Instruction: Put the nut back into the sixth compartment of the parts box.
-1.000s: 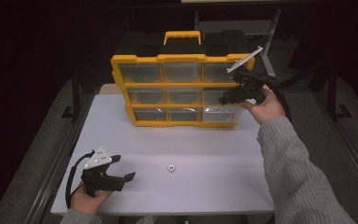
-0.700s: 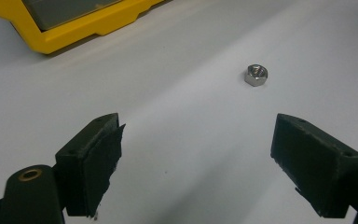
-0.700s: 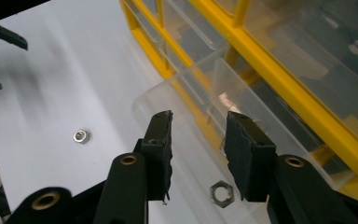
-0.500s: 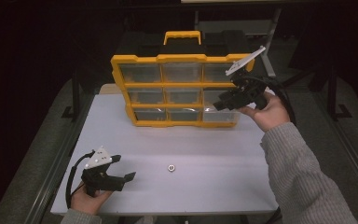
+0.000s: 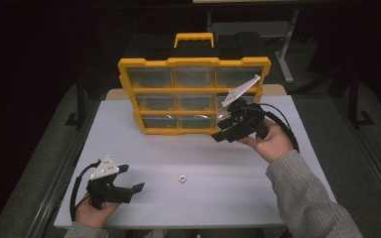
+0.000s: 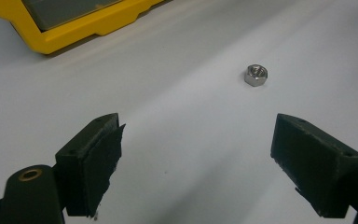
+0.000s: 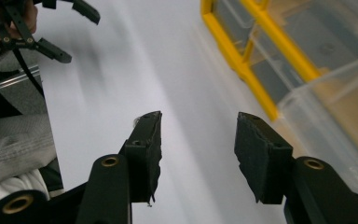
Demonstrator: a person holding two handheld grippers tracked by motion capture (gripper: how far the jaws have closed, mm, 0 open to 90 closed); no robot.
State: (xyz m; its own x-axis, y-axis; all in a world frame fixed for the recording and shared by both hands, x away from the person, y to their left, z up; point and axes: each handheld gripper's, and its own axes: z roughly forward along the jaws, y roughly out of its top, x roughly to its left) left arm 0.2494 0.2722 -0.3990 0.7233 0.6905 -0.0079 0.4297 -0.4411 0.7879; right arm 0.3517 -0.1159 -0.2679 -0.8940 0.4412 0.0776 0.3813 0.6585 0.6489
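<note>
The hex nut (image 5: 182, 178) lies flat on the white desk (image 5: 218, 163), near the front edge and roughly at mid-width. In the left gripper view the hex nut (image 6: 256, 74) appears ahead of the jaws and toward the right-hand one, threaded bore facing up, touching neither jaw.

The left hand-held gripper (image 5: 131, 190) rests low over the desk at the front left, held in the person's left hand (image 5: 93, 210). Its jaws stand wide apart with bare desk surface between them. The nut lies near this gripper, to its right in the high view.

The right hand-held gripper (image 5: 224, 135) is held in the right hand (image 5: 273, 144) at the far right of the desk, just in front of the lower right corner of the yellow organizer (image 5: 193, 94). Its jaws are apart and hold nothing. In the right gripper view a clear drawer (image 7: 335, 98) of the organizer stands pulled out from the yellow frame, to the right of the jaws; whether the jaws touch it cannot be determined.

The yellow organizer stands upright at the rear of the desk, with three rows of clear drawers and a carry handle (image 5: 194, 38) on top. It is well apart from the nut.
</note>
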